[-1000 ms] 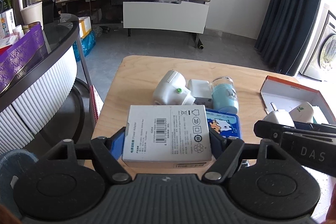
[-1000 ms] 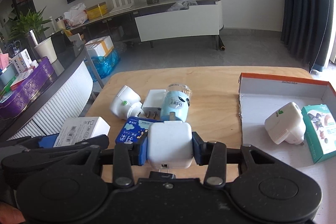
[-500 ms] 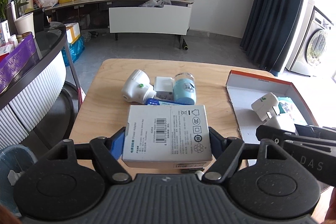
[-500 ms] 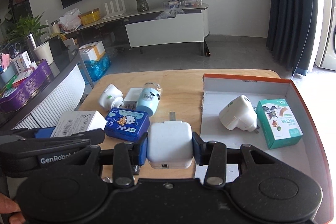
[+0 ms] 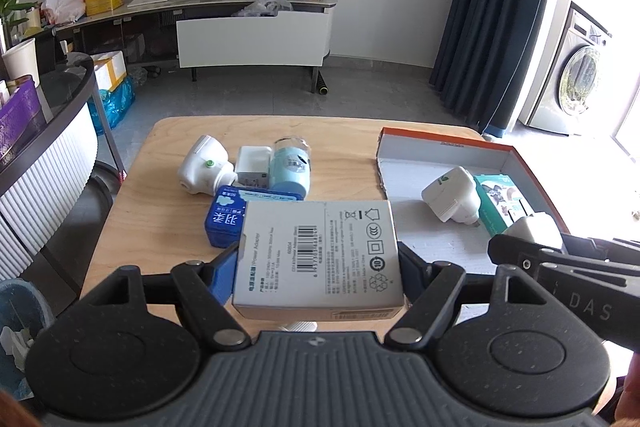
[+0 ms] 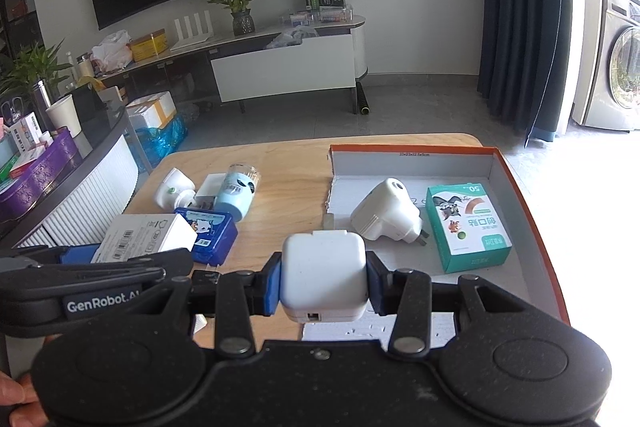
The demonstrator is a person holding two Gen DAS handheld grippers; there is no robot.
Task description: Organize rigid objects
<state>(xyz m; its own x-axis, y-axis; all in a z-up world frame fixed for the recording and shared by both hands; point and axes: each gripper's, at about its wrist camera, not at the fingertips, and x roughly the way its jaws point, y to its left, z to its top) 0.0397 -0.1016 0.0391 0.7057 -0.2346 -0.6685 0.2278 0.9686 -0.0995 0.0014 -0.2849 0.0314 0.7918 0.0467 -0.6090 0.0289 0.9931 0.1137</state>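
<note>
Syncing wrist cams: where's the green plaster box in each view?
Left wrist: green plaster box at right edge, inside the orange-rimmed tray, partly hidden by the right hand-held gripper.
Right wrist: fully visible, right of centre, in the tray.
Shared landmark: white plug adapter just left of it.

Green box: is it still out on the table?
No, the green box lies inside the tray, beside a white plug.

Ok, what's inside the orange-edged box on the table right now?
The orange-edged box holds a white plug adapter and a green bandage carton, lying side by side. The right gripper and its white charger cube hide the box's near corner.
</note>
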